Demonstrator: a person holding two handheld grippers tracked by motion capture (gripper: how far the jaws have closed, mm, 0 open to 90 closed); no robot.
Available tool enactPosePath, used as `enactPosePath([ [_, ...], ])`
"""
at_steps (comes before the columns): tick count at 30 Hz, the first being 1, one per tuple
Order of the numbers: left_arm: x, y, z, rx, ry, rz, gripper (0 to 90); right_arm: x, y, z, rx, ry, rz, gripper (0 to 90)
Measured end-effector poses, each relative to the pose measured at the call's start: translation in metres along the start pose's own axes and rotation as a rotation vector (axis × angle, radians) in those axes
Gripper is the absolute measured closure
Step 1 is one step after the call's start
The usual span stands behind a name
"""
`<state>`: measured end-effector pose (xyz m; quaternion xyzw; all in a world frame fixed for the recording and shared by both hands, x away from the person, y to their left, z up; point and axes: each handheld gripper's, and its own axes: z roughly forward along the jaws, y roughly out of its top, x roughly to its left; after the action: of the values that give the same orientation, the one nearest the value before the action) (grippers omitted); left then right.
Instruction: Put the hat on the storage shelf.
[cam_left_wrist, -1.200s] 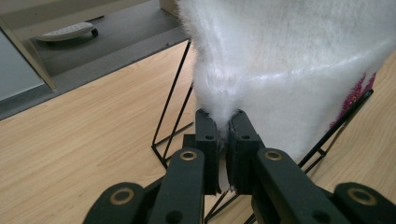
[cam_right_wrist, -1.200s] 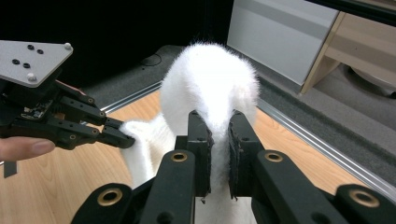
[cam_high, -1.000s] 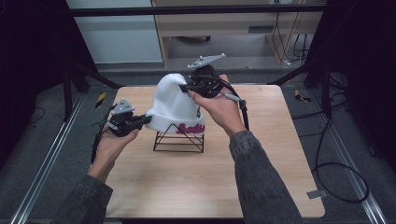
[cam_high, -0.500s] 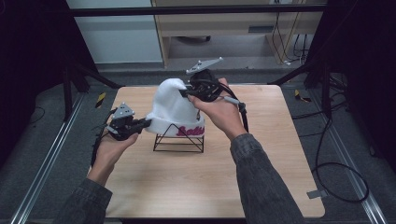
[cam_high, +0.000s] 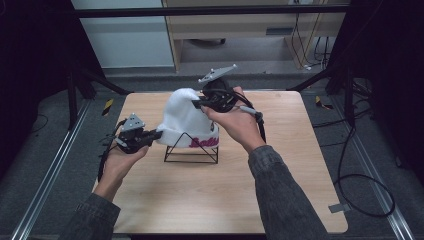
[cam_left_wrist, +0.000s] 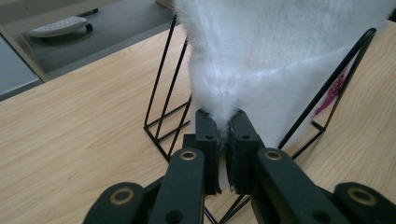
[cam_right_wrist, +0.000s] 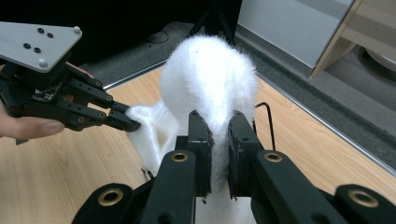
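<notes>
A white fuzzy hat (cam_high: 185, 120) sits draped over a black wire stand (cam_high: 192, 149) near the middle of the wooden table (cam_high: 300, 180), slightly toward the far side. Its knit is soft and hairy, its crown rounded and pushed up, and its folded brim carries pink lettering (cam_high: 205, 142) on the side facing the person. In the right gripper view the crown bulges upward as a fluffy dome (cam_right_wrist: 210, 79), and a bit of the stand's wire curves out beside it. In the left gripper view the hat's lower edge is pulled to a point between the jaws, with the stand's thin black bars (cam_left_wrist: 163, 93) on either side and a trace of pink thread at the right. The left gripper (cam_high: 150, 136) comes in low from the left side of the table, jaws narrowed and clamped on the brim's edge; the left hand (cam_high: 120, 160) holds it from below, forearm in a grey sleeve reaching up from the bottom edge. The right gripper (cam_high: 200, 104) is held higher, over the top of the hat, jaws pinched on the fabric near the crown, its grey plate (cam_high: 217, 73) tilted up behind it. The right hand (cam_high: 237, 122) wraps the handle, wrist bent down and forearm angling in from the lower right, with the cable (cam_high: 260, 125) trailing beside it.
</notes>
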<state>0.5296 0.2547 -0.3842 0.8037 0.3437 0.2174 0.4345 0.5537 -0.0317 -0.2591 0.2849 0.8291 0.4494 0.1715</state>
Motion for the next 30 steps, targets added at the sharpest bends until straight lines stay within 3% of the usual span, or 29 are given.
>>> enactPosePath([
  [19,0.000,-0.016,0.005,0.010,0.004,-0.016,84.4,0.004,-0.015,0.008,0.035,-0.004,0.009,81.8],
  [30,0.002,-0.028,0.018,0.070,-0.001,-0.013,84.3,0.012,-0.026,0.021,0.084,-0.005,0.001,81.6],
])
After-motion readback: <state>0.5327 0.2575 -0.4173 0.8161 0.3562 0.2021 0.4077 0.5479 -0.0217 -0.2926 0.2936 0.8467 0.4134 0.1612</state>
